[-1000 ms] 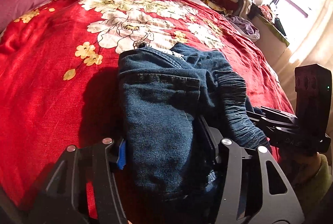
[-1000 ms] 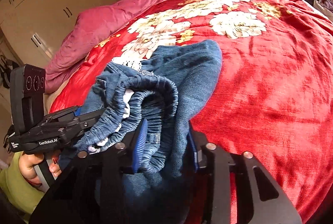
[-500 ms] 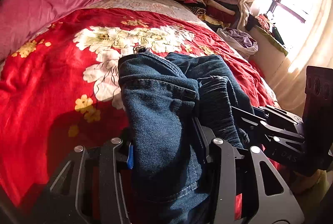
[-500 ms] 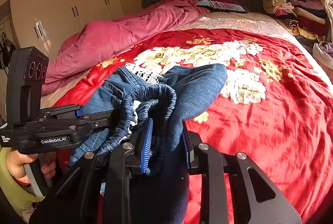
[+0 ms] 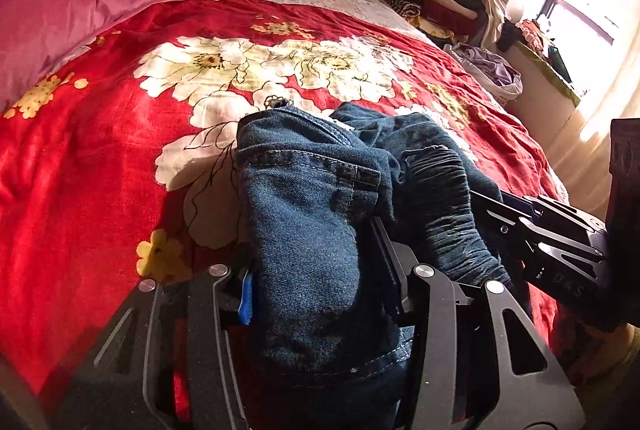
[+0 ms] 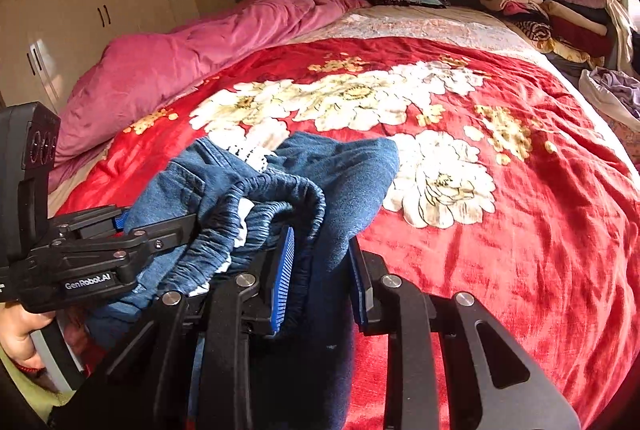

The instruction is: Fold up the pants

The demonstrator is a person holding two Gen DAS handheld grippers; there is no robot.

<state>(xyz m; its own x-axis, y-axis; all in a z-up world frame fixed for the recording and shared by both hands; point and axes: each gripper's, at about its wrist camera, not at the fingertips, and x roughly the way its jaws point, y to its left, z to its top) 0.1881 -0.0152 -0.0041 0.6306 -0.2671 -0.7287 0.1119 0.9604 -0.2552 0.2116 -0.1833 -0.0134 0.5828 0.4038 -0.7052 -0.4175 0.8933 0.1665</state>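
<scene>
The pants (image 5: 316,230) are dark blue denim with pale stitching along the seams and a gathered elastic waistband (image 6: 256,214). They hang bunched over the near part of a bed with a red blanket (image 5: 100,170) printed with big white flowers, and both grippers hold them. A small piece of white lace shows at the far edge of the cloth.

The left gripper (image 5: 320,294) has a thick fold of denim between its fingers; its jaws are opening at this moment, but the pads still seem to press the fold from both sides. The right gripper (image 6: 320,270) is clamped on the waistband and the fabric just beside it, with its blue ribbed pad (image 6: 282,278) against the elastic.

Most of the pants is hidden: the legs fall below the grippers and out of both views, so their full shape cannot be told. A hand (image 6: 18,330) holding the left gripper's handle is cut off at the left edge. The window on the far right is overexposed.
</scene>
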